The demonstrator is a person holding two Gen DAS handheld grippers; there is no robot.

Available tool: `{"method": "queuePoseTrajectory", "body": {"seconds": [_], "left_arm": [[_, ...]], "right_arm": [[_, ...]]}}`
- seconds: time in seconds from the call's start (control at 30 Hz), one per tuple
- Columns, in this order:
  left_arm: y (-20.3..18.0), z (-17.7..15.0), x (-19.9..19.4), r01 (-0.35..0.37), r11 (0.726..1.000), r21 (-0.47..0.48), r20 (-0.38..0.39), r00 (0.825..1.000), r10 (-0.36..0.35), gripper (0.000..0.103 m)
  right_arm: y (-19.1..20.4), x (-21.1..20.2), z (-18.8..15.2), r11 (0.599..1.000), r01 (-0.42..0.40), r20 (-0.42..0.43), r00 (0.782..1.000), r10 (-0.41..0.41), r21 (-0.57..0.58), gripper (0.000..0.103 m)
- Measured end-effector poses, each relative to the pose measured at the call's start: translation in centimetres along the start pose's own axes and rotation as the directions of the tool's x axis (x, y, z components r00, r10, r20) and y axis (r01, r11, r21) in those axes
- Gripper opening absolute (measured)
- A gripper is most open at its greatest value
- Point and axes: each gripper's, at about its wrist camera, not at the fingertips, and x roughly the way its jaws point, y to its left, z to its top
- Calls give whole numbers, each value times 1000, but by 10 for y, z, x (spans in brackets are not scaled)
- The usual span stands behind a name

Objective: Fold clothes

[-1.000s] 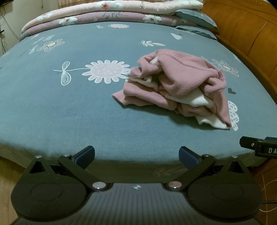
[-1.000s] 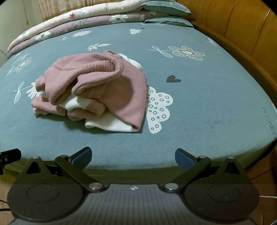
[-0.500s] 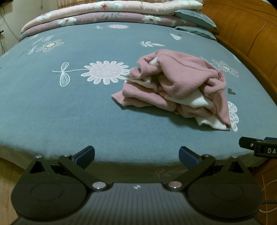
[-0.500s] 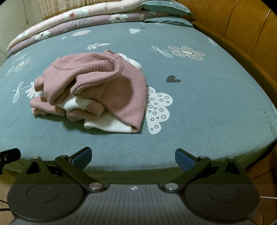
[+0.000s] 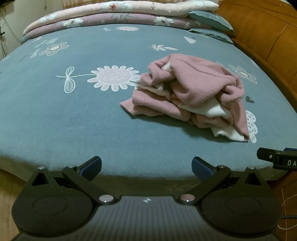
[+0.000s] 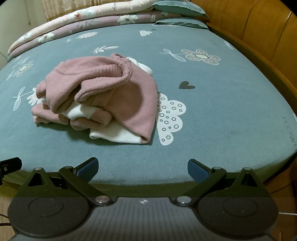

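Observation:
A crumpled pink sweater with a white lining (image 5: pixel 193 92) (image 6: pixel 104 96) lies in a heap on the blue flowered bed sheet (image 5: pixel 74 115) (image 6: pixel 222 103). My left gripper (image 5: pixel 146 167) hangs open at the bed's near edge, well short of the heap and to its left. Open as well, my right gripper (image 6: pixel 143 169) sits at the same edge, with the heap ahead and to the left. Nothing is between either pair of fingers. The tip of the right gripper shows at the right edge of the left wrist view.
Folded floral quilts (image 5: pixel 115 13) (image 6: pixel 83 20) and a pillow (image 5: pixel 209 18) lie along the far end of the bed. A wooden headboard (image 5: pixel 263 33) (image 6: pixel 259 27) runs along the right side. Wooden floor (image 5: pixel 7 185) shows below the near edge.
Both views have crept slightly forward towards the bed; the sweater has not moved and both grippers stay open.

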Motion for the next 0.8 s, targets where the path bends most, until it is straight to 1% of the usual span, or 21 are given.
{"method": "queuePoseTrajectory", "body": {"seconds": [0.8], "left_arm": [[-5, 6, 12, -7, 1000, -3, -23, 1000, 7, 102]], "right_arm": [[-6, 9, 4, 1000, -21, -13, 1000, 21, 0, 103]]}}
